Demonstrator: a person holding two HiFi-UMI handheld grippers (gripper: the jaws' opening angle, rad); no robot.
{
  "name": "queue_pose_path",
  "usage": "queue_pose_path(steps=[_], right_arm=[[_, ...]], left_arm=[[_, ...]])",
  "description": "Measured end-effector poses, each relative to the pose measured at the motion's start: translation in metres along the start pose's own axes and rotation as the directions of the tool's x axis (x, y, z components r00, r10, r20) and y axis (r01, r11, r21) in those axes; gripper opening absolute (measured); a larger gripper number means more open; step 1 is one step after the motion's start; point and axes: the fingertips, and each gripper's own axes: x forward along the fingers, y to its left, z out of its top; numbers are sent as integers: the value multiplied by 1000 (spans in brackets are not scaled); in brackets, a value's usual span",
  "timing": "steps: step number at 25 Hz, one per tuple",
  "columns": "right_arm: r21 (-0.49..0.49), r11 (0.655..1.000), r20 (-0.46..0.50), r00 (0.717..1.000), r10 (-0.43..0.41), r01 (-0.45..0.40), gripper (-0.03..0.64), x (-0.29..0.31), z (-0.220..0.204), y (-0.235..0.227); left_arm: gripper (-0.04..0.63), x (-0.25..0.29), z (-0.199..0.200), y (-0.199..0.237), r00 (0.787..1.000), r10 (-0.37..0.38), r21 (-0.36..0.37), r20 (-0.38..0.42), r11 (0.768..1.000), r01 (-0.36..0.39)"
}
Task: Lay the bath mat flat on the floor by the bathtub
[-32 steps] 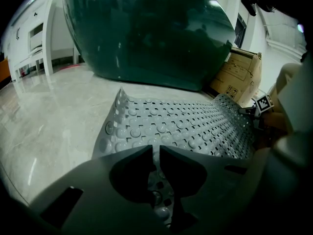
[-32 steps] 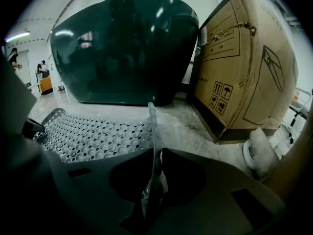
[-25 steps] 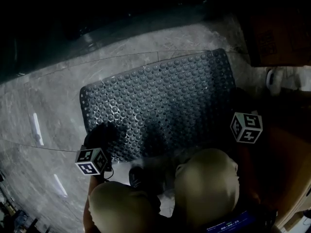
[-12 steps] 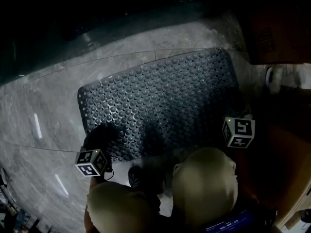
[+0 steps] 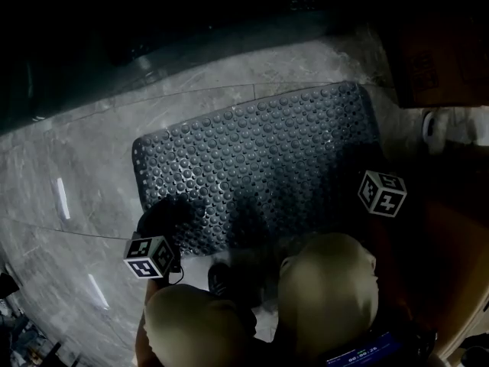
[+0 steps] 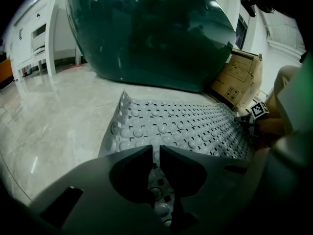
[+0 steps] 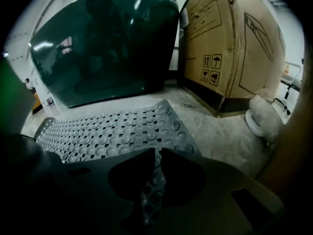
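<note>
The dark grey studded bath mat (image 5: 260,159) lies spread on the marble floor in front of the dark green bathtub (image 6: 151,33). My left gripper (image 5: 163,214) is shut on the mat's near left edge. In the left gripper view the mat (image 6: 176,124) runs up between the closed jaws of that gripper (image 6: 156,151). My right gripper (image 5: 365,174) is shut on the near right edge. In the right gripper view the mat (image 7: 112,129) is pinched in that gripper (image 7: 155,155). The held edge is lifted slightly, and the far left corner curls up a little.
A cardboard box (image 7: 234,48) stands at the mat's right end beside the tub. A white round object (image 7: 264,119) lies on the floor below it. The person's knees (image 5: 325,297) are right behind the mat's near edge. Open marble floor (image 6: 54,116) stretches to the left.
The right gripper drifted a little left, then back right and up. The mat shifted slightly with it. Both grippers stayed shut on the near edge.
</note>
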Motion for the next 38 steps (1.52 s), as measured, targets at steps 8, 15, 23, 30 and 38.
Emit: queue_pose_path(steps=[8,15,23,30,38], right_arm=[[55,998,-4,1000,23,-23,52,0,-3,1],[-179,961,219,943,250,-213,52,-31,90,97],[-408,874,445,779,442,-264,52,-101,215,194],[-416,874,508,732,453,-253,49,-126,240,212],[-452,868,530,721,447,-206,31,-134,241,221]], left_arm=[[63,-2,16,-2,999,-13,-13,42,1000,13],[63,-15,73,-1,985,30,-25,172,999,-27],[63,-47,201,-32,907,30,73,420,995,-66],[32,-85,280,-61,802,34,207,597,959,-194],[29,-85,284,-64,789,66,221,611,942,-251]])
